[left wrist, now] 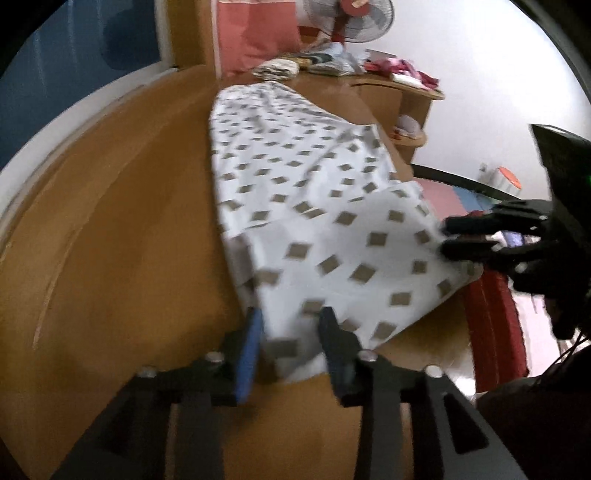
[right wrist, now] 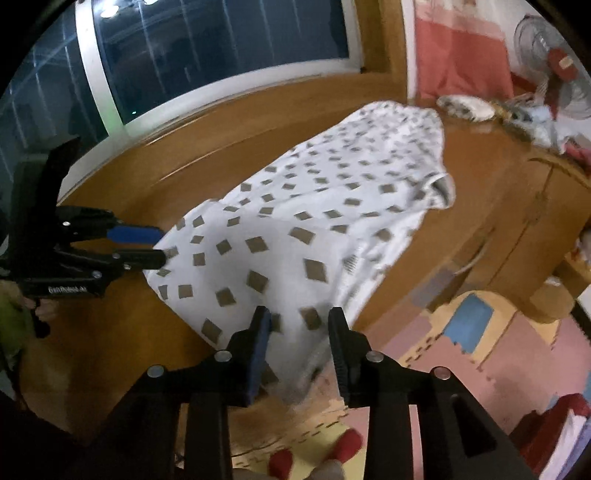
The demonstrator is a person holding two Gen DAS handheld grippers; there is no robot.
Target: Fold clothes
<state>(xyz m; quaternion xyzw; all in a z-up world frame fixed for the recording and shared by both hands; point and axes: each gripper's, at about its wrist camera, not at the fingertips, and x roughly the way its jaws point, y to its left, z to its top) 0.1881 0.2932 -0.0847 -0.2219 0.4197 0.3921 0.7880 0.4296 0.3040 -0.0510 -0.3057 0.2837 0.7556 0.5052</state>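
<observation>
**Garment spread on desk, both grippers parted at its near edge**

Desk [left wrist: 110, 240]: long wooden top under a dark window [right wrist: 221, 48], clutter and a fan [left wrist: 347, 18] at its far end. Garment [left wrist: 314, 206]: white cloth with grey-brown diamonds, lying lengthwise along the desk, near end folded over and hanging past the desk edge above a coloured foam mat [right wrist: 469, 325]. Left gripper [left wrist: 291, 317]: jaws apart, cloth corner between them, pads not pressing on it. Right gripper [right wrist: 300, 317]: jaws apart over the overhanging edge, cloth between the fingers, no squeeze visible. Both frames blurred near the fingers.
</observation>
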